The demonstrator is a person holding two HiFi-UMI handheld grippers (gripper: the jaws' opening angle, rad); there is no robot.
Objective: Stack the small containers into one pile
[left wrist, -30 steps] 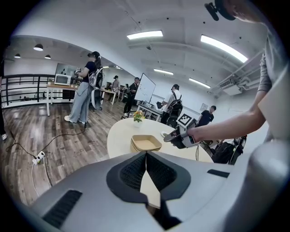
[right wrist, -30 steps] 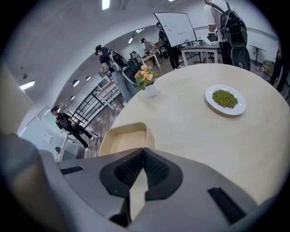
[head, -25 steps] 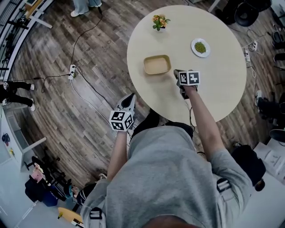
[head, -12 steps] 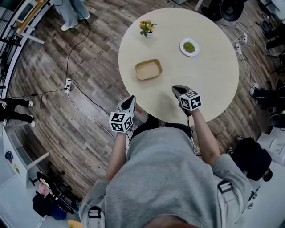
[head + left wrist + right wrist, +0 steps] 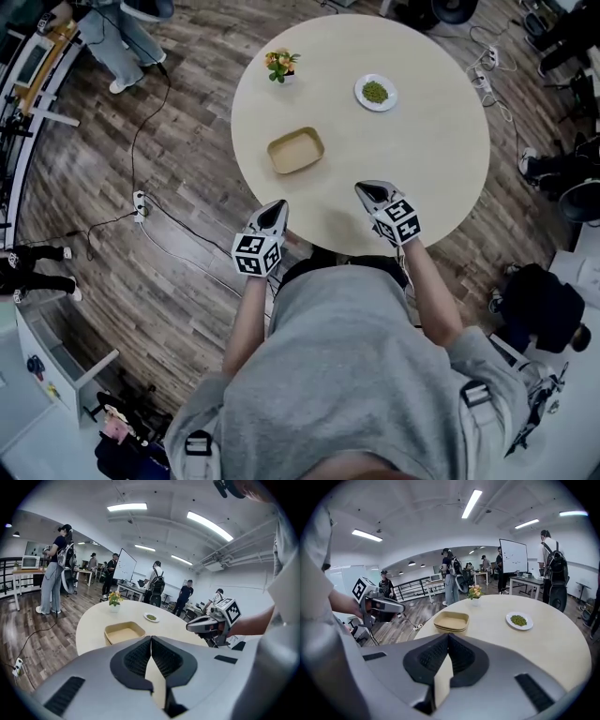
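Note:
The small beige containers (image 5: 296,151) sit nested in one pile left of the middle of the round table (image 5: 422,159). The pile (image 5: 451,622) shows two rims in the right gripper view and also appears in the left gripper view as the pile (image 5: 124,633). My right gripper (image 5: 368,190) hovers over the table's near edge, apart from the pile, jaws shut and empty. My left gripper (image 5: 275,208) is just off the table's near-left edge, also shut on nothing.
A white plate of green bits (image 5: 375,92) lies at the far right of the table, and a small flower pot (image 5: 281,64) stands at the far left. Cables and a power strip (image 5: 140,202) run over the wooden floor. Several people stand in the room beyond.
My right gripper has drawn back from beside the containers to the table's near edge. The left gripper has hardly moved. The pile stays in place.

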